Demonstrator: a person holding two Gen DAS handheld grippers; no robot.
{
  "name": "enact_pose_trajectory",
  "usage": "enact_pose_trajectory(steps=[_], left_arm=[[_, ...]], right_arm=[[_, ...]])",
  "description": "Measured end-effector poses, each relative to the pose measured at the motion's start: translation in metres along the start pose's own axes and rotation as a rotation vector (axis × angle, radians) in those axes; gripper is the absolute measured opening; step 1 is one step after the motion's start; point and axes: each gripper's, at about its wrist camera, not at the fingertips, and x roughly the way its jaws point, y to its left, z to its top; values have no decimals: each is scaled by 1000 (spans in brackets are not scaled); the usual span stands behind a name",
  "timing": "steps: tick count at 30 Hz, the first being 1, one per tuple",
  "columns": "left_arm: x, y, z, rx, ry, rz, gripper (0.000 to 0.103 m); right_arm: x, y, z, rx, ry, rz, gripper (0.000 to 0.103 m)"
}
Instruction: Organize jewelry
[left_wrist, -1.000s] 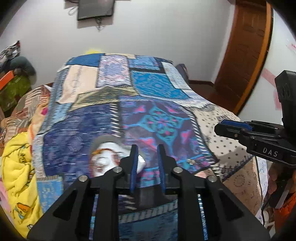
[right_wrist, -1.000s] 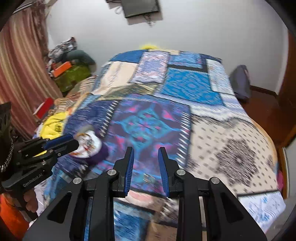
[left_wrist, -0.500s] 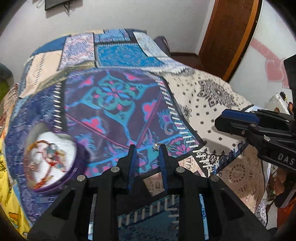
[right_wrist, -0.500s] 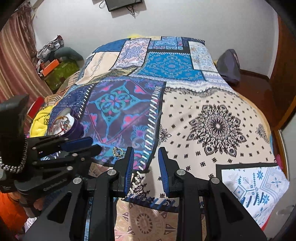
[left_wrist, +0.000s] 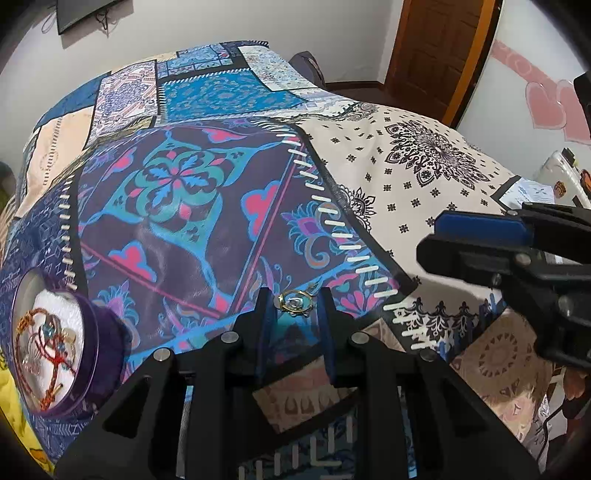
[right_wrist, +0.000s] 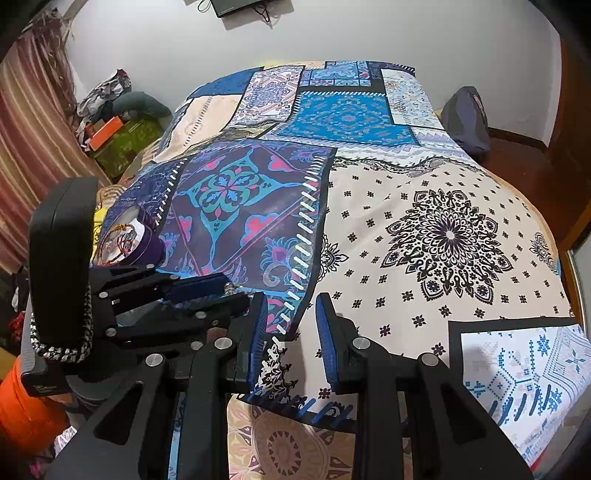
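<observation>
A small gold ring with a clear stone (left_wrist: 294, 303) lies on the patchwork bedspread (left_wrist: 207, 206). My left gripper (left_wrist: 294, 306) is open, its two blue-padded fingers on either side of the ring, not closed on it. A round purple jewelry box (left_wrist: 55, 350) with a white lining holds a red cord and several pieces; it sits at the left. It also shows in the right wrist view (right_wrist: 129, 240). My right gripper (right_wrist: 291, 317) is open and empty above the bedspread's cream patch (right_wrist: 406, 258), to the right of the left gripper (right_wrist: 207, 291).
The bed's front edge (right_wrist: 295, 410) runs just under both grippers. A yellow cloth (left_wrist: 14, 417) lies left of the box. A dark bag (right_wrist: 465, 118) sits at the bed's far right, clutter (right_wrist: 114, 125) at the far left, a wooden door (left_wrist: 439, 48) beyond.
My left gripper has swung right and down from the jewelry box to the ring, which now sits between its fingers. The right gripper has shifted right over the cream patch.
</observation>
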Motion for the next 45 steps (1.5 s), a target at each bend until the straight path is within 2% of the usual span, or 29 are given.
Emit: enact_pose_trajectory(steps=[1, 7, 17, 22, 31, 36, 42, 44, 45], left_arm=[[0, -1, 0, 2, -3, 0, 20], [-5, 2, 2, -6, -29, -9, 20], [-53, 25, -2, -77, -124, -17, 20], [-60, 37, -13, -105, -114, -27, 20], [-54, 65, -51, -179, -33, -23, 20], [-59, 75, -63, -213, -45, -31, 20], [-60, 80, -66, -231, -56, -53, 20], [-60, 81, -66, -236, -59, -59, 20], [-60, 81, -67, -237, -60, -61, 20]], right_arm=[[1, 0, 0, -1, 2, 1, 24], [2, 1, -2, -6, 13, 0, 24], [11, 15, 1, -32, 36, 18, 24], [23, 30, 0, -63, 59, 40, 24], [40, 62, -4, -132, 108, 104, 24], [50, 83, -5, -207, 114, 109, 24], [64, 89, -4, -209, 104, 102, 24], [66, 91, -3, -216, 90, 95, 20], [67, 91, -3, -214, 83, 90, 12]])
